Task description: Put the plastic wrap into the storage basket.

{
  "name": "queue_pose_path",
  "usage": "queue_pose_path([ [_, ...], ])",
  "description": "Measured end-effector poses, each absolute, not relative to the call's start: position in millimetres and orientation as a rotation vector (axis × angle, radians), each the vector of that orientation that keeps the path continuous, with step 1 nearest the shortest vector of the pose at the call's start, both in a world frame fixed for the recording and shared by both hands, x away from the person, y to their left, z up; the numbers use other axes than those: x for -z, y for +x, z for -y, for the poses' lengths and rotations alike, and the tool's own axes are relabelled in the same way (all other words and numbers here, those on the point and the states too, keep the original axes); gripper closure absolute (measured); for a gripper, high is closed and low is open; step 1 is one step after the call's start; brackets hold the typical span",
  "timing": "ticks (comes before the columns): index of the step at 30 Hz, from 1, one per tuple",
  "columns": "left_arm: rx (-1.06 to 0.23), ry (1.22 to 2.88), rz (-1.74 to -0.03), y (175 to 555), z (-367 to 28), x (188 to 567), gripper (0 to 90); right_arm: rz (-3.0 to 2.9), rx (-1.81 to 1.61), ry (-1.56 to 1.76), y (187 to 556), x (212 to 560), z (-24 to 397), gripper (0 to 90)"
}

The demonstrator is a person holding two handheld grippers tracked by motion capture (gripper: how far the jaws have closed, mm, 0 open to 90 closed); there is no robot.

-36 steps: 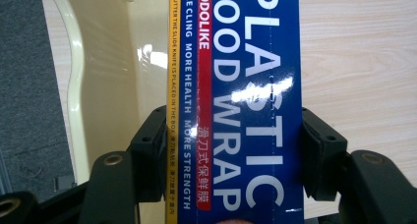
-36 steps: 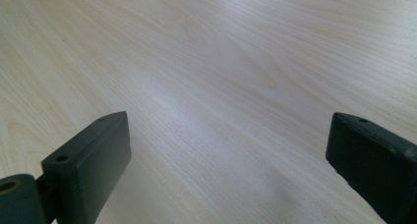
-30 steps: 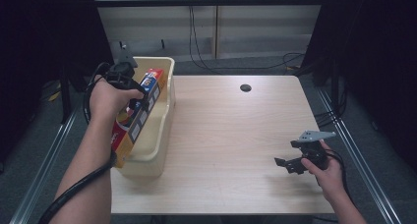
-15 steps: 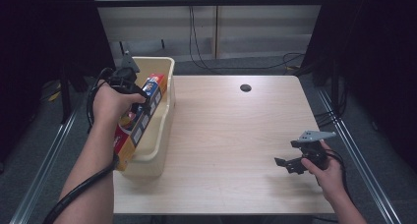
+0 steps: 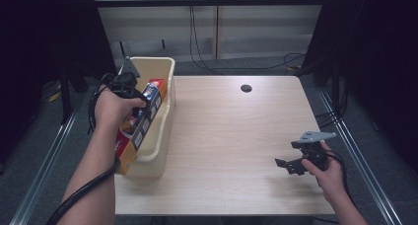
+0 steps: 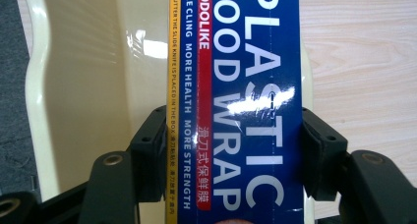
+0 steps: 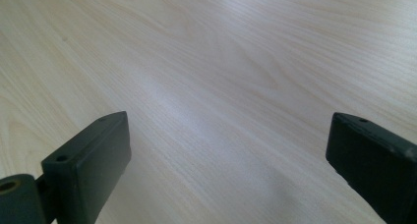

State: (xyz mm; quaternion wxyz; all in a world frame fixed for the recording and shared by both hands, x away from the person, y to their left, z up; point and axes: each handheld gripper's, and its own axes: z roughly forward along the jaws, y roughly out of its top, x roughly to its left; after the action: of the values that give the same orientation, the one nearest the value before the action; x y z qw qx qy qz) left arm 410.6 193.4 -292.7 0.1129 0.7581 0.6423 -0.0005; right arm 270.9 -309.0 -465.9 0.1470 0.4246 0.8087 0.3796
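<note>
A long blue, red and yellow plastic food wrap box point(image 5: 142, 124) is tilted lengthwise in the cream bin point(image 5: 166, 69) at the table's left edge. My left gripper point(image 5: 139, 102) is shut on the box's far half. In the left gripper view the jaws press both long sides of the box point(image 6: 246, 62), with the bin's wall point(image 6: 78, 86) behind it. Whether the box's near end rests on the bin I cannot tell. My right gripper point(image 5: 287, 165) hangs low over the table's right front, open. Between its jaws point(image 7: 226, 170) there is only bare wood.
The light wooden table point(image 5: 231, 131) has a dark round hole point(image 5: 246, 88) near its far edge. Metal rails run along both sides of the table. Cables lie on the floor behind it.
The left hand has shifted slightly with the box still in its grip. The right hand has not moved.
</note>
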Motion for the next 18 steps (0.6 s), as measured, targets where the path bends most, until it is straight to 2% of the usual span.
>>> queue_pose_path([
  [18, 0.047, 2.217, -1.904, 414.5, -192.0, 308.4, 40.3, -2.331, -1.091, 1.221, 271.0, 466.2, 309.3, 3.0],
])
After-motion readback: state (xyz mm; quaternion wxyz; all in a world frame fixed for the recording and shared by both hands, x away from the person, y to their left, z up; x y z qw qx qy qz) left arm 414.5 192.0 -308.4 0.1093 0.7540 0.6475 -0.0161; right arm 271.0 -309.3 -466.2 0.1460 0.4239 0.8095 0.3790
